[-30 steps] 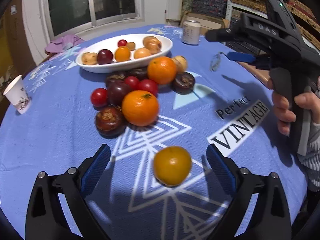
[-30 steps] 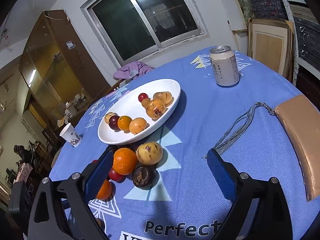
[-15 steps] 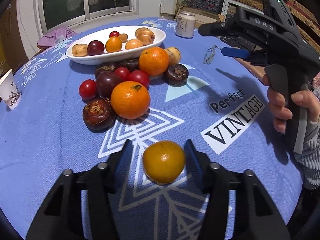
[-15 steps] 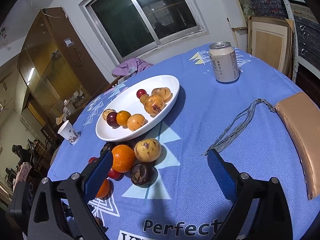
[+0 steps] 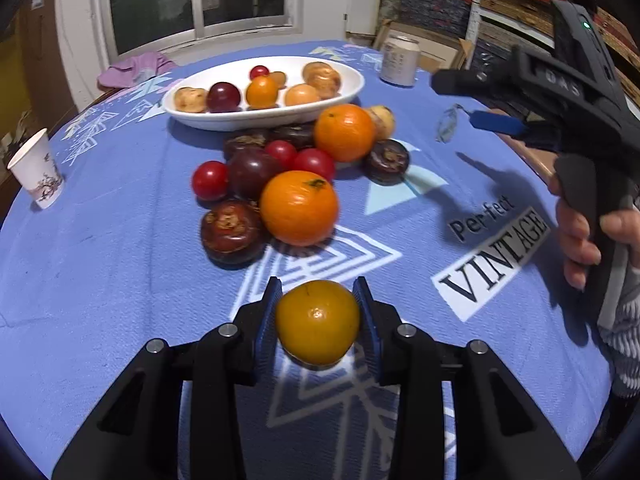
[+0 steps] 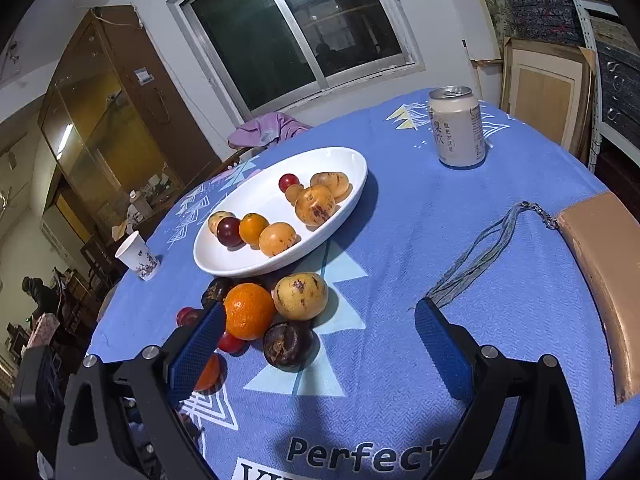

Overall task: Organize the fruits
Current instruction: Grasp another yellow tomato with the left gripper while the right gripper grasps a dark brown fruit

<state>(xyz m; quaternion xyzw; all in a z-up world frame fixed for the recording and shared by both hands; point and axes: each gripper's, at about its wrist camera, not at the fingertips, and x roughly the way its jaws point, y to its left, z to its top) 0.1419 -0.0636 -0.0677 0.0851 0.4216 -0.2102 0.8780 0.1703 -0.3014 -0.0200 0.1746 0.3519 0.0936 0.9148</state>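
Your left gripper (image 5: pixel 318 304) has just closed its jaws from wide apart down onto the yellow-orange fruit (image 5: pixel 318 322), and both blue pads now press against its sides, so you have a grip. The fruit sits between the fingers just above the blue tablecloth (image 5: pixel 120 264), on the near side of the loose pile (image 5: pixel 280 184) of oranges, red fruits and dark ones; whether it has left the cloth you cannot tell from here. That suggests the pick is made and the carry to the white dish (image 5: pixel 260 114) comes next. The dish already holds several fruits and lies just beyond the pile.

Your right gripper (image 6: pixel 316 350) hangs with its jaws wide apart and nothing between them, above the cloth near the pile's far edge.

The cloth reads "Perfect VINTAGE" (image 5: pixel 498 250). The right gripper's body shows "DAS" (image 5: pixel 564 84). The can (image 6: pixel 456 126) carries Chinese characters, too small to read surely.
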